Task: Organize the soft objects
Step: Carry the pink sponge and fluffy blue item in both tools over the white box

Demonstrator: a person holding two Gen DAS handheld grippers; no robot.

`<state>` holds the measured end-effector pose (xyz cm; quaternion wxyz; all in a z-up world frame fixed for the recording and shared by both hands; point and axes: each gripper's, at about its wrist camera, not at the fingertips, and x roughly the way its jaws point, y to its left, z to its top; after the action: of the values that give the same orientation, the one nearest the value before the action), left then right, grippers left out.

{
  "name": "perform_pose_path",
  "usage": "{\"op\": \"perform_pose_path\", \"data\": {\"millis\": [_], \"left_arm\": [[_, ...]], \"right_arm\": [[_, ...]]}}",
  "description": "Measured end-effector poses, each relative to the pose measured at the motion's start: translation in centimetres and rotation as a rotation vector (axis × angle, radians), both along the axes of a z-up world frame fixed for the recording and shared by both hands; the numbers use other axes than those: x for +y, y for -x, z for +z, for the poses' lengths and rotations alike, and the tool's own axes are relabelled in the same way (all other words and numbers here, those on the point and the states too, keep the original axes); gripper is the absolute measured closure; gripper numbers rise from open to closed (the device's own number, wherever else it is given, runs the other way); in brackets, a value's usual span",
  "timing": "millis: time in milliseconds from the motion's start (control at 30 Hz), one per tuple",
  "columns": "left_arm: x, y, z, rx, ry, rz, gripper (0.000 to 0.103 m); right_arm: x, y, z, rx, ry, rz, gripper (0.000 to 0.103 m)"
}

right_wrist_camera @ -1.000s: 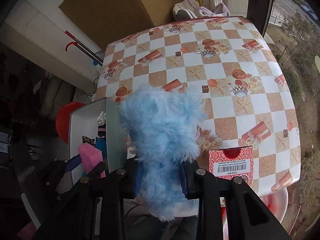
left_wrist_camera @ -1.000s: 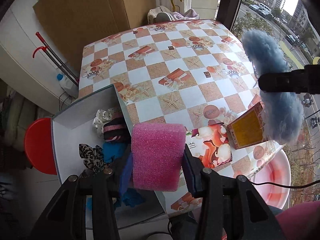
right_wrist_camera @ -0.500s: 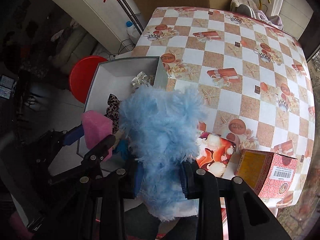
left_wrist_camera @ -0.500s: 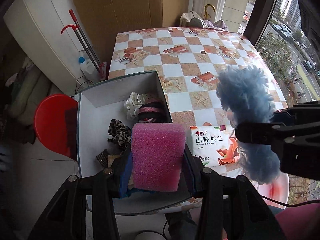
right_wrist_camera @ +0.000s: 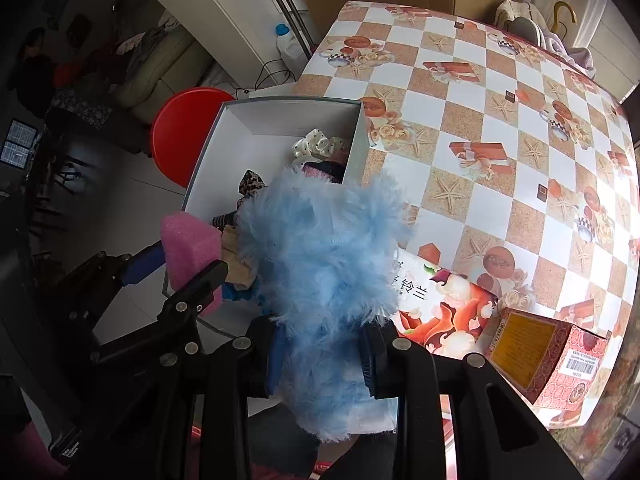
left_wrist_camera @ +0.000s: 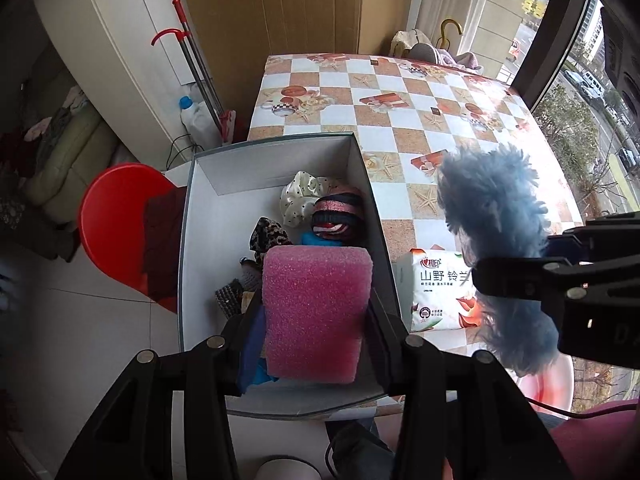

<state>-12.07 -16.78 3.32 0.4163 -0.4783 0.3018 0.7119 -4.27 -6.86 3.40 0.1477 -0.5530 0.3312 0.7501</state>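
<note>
1. In the left wrist view, your left gripper (left_wrist_camera: 316,312) pinched a pink sponge (left_wrist_camera: 316,312) between its two pads. The sponge hung over the near end of the box (left_wrist_camera: 200,240).
2. The box was grey outside and white inside. It sat at the left edge of the table (left_wrist_camera: 400,120).
3. Soft things lay in the box already: a dotted scrunchie (left_wrist_camera: 298,200), a striped roll (left_wrist_camera: 338,216), a leopard bow (left_wrist_camera: 266,236) and something blue (left_wrist_camera: 320,239).
4. At the right of this view, your right gripper (left_wrist_camera: 520,280) squeezed a fluffy blue toy (left_wrist_camera: 492,208). The toy hung above the table, right of the box. A tissue pack (left_wrist_camera: 436,292) lay on the table just beside the box, partly behind the toy.
5. A red stool (left_wrist_camera: 116,216) stood on the floor left of the box.
6. In the right wrist view, your right gripper (right_wrist_camera: 324,354) pressed its pads into the sides of the blue toy (right_wrist_camera: 320,272). The fluff bulged out above and below the pads.
7. The toy hid the near right corner of the box (right_wrist_camera: 224,152) and part of the tissue pack (right_wrist_camera: 444,308).
8. At the left, your left gripper (right_wrist_camera: 188,264) held the sponge (right_wrist_camera: 190,248) over the near end of the box.
9. A red carton (right_wrist_camera: 548,352) lay on its side near the table's near edge, right of the tissue pack.
</note>
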Motion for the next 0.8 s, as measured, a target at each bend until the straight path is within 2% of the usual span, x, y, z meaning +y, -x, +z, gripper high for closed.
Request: {"op": "perform_pose_path", "data": {"millis": [800], "left_arm": [[-1.0, 2.0, -0.4, -0.022, 0.0, 0.073, 0.054]], "right_arm": [[-0.5, 1.2, -0.3, -0.014, 0.0, 0.035, 0.071]]}}
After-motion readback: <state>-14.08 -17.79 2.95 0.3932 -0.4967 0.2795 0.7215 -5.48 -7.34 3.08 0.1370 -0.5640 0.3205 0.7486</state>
